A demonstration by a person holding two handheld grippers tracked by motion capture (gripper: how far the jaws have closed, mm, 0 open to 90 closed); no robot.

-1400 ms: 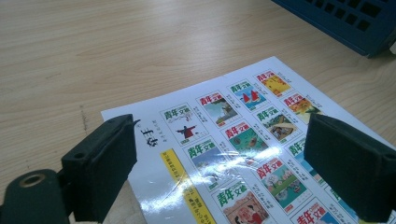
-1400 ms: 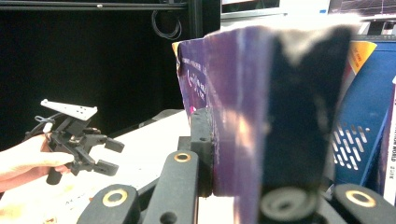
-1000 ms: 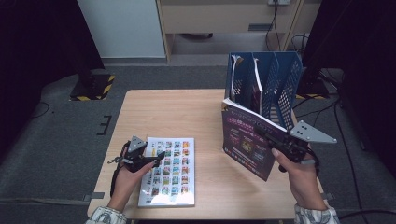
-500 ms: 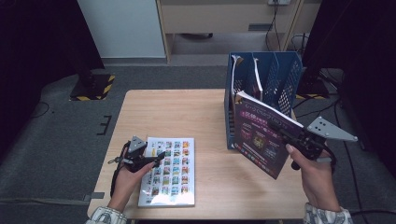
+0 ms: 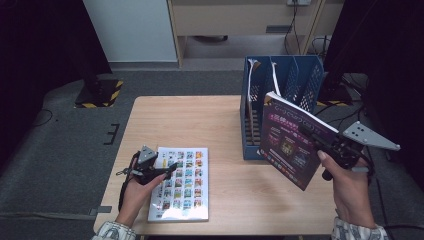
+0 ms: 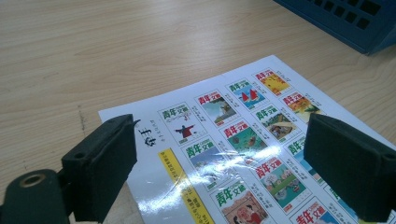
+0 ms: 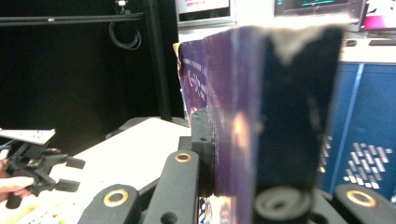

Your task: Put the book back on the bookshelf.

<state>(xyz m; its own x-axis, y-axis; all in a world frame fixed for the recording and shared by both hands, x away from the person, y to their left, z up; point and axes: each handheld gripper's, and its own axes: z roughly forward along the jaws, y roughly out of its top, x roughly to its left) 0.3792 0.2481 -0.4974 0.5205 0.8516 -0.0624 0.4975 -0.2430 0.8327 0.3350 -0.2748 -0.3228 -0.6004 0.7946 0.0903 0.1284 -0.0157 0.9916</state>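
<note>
A purple magazine (image 5: 292, 140) is held up, tilted, over the table's right side, in front of the blue file rack (image 5: 280, 80). My right gripper (image 5: 311, 134) is shut on the purple magazine (image 7: 233, 93), clamping its right edge. A white magazine (image 5: 182, 182) printed with rows of small cover pictures lies flat at the front left. My left gripper (image 5: 167, 172) hovers over the left edge of that white magazine (image 6: 243, 140), jaws wide open and empty.
The blue file rack has several slots and holds a few papers (image 5: 251, 67). It stands at the back right of the wooden table (image 5: 190, 122). Dark floor and a cabinet (image 5: 240, 20) lie beyond the table.
The right gripper has carried the purple magazine rightward and slightly lower, away from the rack. The left gripper has stayed still over the white magazine.
</note>
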